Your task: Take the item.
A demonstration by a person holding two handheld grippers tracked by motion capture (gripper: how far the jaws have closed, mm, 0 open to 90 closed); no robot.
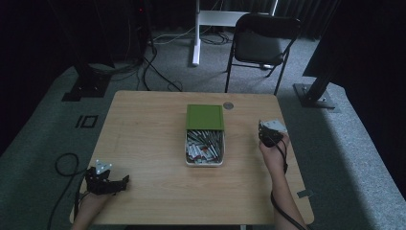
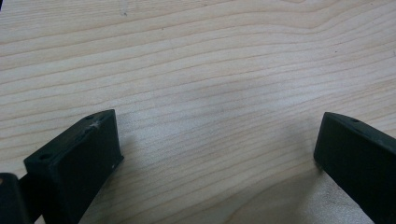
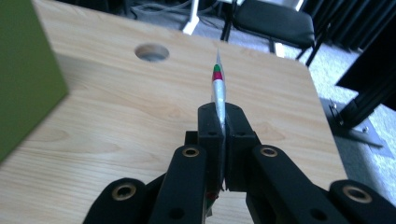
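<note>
No lettering, brand, number or sign can be read anywhere. The packets [image 1: 204,146] in the white tray [image 1: 187,162] at the tabletop's [image 1: 143,139] centre carry red and dark marks, perhaps print, but too small to make out. The thin sachet [image 3: 218,88] pinched in the right tongs [image 3: 222,140] shows only green and red bands, edge-on.

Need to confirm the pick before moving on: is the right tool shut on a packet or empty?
Shut on one. In the right gripper view the right tool has its jaws pressed together on a thin silver packet, edge-on, sticking out past them.
</note>
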